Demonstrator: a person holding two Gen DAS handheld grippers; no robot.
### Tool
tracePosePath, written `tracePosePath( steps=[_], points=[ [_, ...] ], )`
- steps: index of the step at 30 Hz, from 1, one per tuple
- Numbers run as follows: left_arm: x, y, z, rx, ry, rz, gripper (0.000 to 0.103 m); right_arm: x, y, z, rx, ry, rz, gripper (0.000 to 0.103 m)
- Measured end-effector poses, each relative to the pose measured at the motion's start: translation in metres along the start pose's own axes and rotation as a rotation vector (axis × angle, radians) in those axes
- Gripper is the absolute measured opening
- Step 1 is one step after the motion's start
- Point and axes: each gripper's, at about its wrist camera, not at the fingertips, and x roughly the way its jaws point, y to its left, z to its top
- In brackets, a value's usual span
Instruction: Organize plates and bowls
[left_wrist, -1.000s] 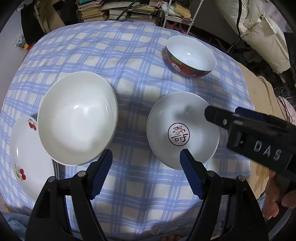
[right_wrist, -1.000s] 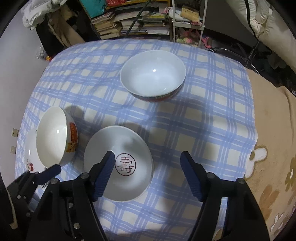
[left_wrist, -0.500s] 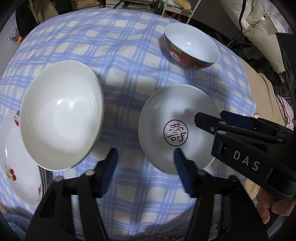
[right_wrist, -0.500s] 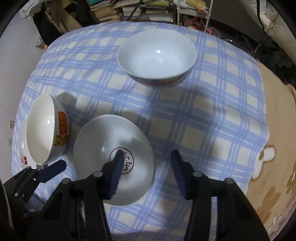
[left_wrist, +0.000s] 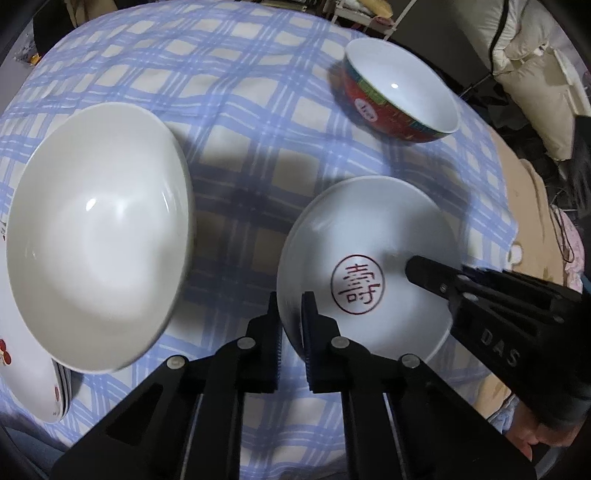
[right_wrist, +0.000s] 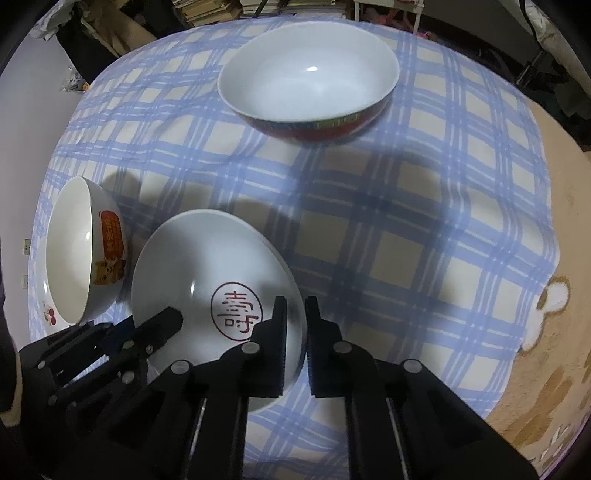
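In the left wrist view we see, at the far left edge, a cherry-printed plate (left_wrist: 26, 373) lying on the blue checked cloth (left_wrist: 236, 122) that covers the tabletop. A large white bowl (left_wrist: 99, 236) sits just right of the cherry-printed plate, overlapping its rim. Low in the centre, the left gripper (left_wrist: 291, 317) has its jaws closing, and they pinch the near-left rim of the white plate with a red seal character (left_wrist: 365, 258). That plate lies right of centre on the cloth. In the upper right stands a red-sided bowl (left_wrist: 399, 92), well apart from the others. From the right edge the right gripper (left_wrist: 417, 267) reaches in over the far side of the same plate.

In the right wrist view we find the white bowl, with an orange label and cat print, at the left, the seal plate beside it, and the left gripper at the lower left on the plate's edge. Low in the centre the right gripper's jaws are pressed onto the plate's right rim. The red-sided bowl sits at the top.
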Motion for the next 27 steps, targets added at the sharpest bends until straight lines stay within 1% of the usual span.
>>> tracePosePath(
  steps=[3,8,12,15,18,22,25,27],
  points=[
    [0.0,0.0,0.003,-0.005,0.003,0.002,0.01,-0.001,-0.001,0.0,0.008,-0.006,0.008,0.008],
    [-0.008,-0.006,0.004,0.05,-0.022,0.031,0.011,-0.008,0.002,-0.001,0.008,-0.03,-0.008,0.009],
    [-0.017,-0.007,0.007,0.05,-0.037,0.024,0.011,-0.026,0.004,-0.004,0.016,-0.097,0.006,0.009],
    [-0.027,-0.01,0.009,0.059,-0.055,0.038,0.011,-0.036,0.005,-0.006,0.016,-0.129,0.014,0.009],
    [-0.038,-0.013,0.011,0.065,-0.073,0.055,0.011,-0.046,0.007,-0.006,0.014,-0.162,0.032,0.009],
    [-0.059,-0.004,0.014,0.064,-0.106,0.057,0.011,-0.056,0.013,-0.007,0.017,-0.196,0.083,0.009],
    [-0.075,0.002,0.019,0.055,-0.132,0.053,0.011,-0.06,0.023,-0.007,0.007,-0.228,0.109,0.009],
    [-0.084,0.006,0.021,0.053,-0.15,0.066,0.011,-0.066,0.031,-0.009,-0.006,-0.258,0.12,0.009]
  ],
)
